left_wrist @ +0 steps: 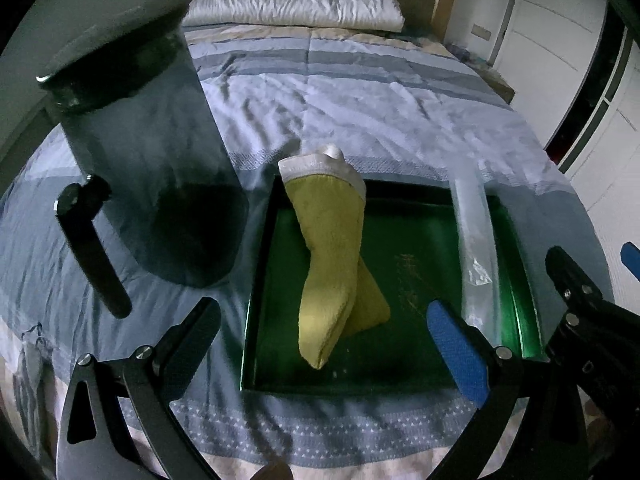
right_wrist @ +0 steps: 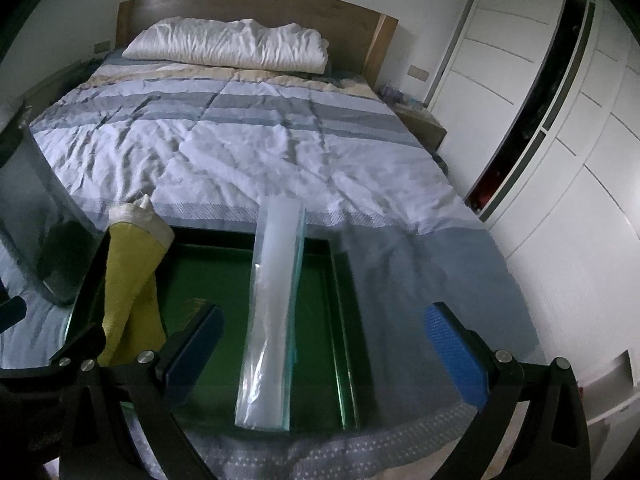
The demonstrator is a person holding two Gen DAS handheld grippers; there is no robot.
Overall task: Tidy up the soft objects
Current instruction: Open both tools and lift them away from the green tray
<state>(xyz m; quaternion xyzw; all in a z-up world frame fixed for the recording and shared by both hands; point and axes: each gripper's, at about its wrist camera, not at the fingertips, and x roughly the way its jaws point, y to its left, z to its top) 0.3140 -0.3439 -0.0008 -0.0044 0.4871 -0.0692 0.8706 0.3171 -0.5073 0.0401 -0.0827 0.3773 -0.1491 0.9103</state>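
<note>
Green and shallow, a square-cornered tray (left_wrist: 400, 372) lies flat on the striped blue, grey and cream quilt (left_wrist: 360, 100) at the foot of a bed, apparently as the sorting surface for the soft goods. A yellow terry-cloth mitt with a white quilted cuff (left_wrist: 332, 256) rests across the tray's left half, cuff propped against the far rim and fuzzy tip pointing toward the viewer; a second yellow layer shows beneath it, though whether that is a second mitt cannot be told. A long, clear, crinkled plastic sleeve (right_wrist: 272, 300) lies along the tray's right part, one end overhanging the far rim and the other reaching the near rim, glossy and limp where the mitt is matte and plush.

Left of the tray, on the quilt, stands a tall dark translucent bin (left_wrist: 156, 160) with smooth, rigid walls, tilted in the fisheye; it is probably the receptacle, placed within easy reach.

The left gripper (left_wrist: 328, 344) hovers over the near tray edge, blue-padded fingers spread wide around the mitt's tip without touching it, a posture suited to closing on the pile. The right gripper (right_wrist: 324, 352) likewise stands spread and empty, straddling the sleeve's near end.

A white rumpled pillow (right_wrist: 228, 44) lies against the wooden headboard (right_wrist: 352, 28); white wardrobe doors (right_wrist: 560, 160) flank the right.
</note>
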